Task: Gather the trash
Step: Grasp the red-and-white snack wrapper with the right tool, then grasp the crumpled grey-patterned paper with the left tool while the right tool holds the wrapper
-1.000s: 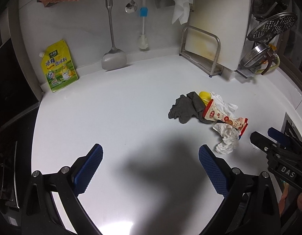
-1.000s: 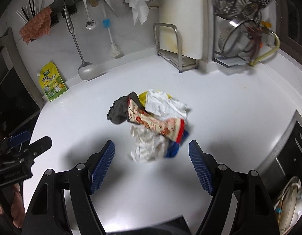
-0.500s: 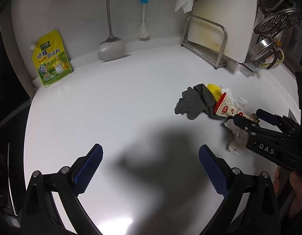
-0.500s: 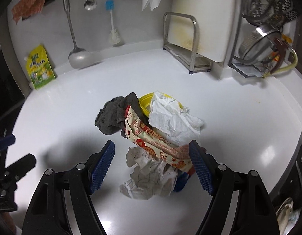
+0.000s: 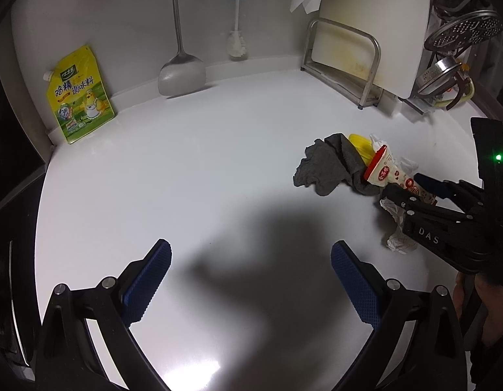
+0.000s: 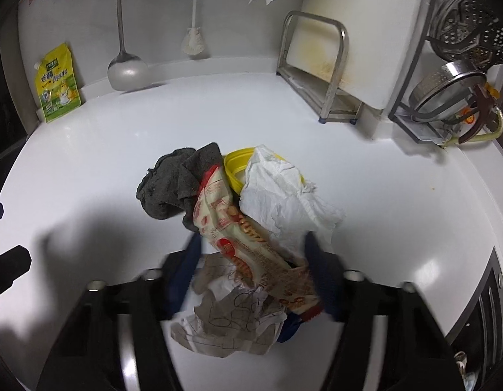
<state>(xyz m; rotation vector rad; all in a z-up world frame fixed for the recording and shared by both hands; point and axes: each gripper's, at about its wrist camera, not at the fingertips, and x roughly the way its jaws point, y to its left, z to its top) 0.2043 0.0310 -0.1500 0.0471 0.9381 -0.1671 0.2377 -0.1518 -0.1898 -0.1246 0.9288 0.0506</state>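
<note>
Trash pile (image 6: 248, 228) mid-worktop (image 6: 398, 195): grey rag (image 6: 173, 182), yellow lid (image 6: 235, 166), white tissue (image 6: 284, 202), printed wrapper (image 6: 238, 234), crumpled paper (image 6: 232, 319). Right tool (image 6: 251, 270) straddles wrapper and paper; fingers blurred, cannot tell whether clamped. Left tool (image 5: 251, 280) spread apart, holding nothing, over bare worktop, well clear of pile. Judgement: all light, soft, crushable; wrapper likely slick. Best pinch through bunched wrapper and paper together.

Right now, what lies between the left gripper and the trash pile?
Bare white counter, with only a shadow across it, separates the left gripper from the trash pile in the left wrist view. The right gripper reaches the pile from the right.
</note>
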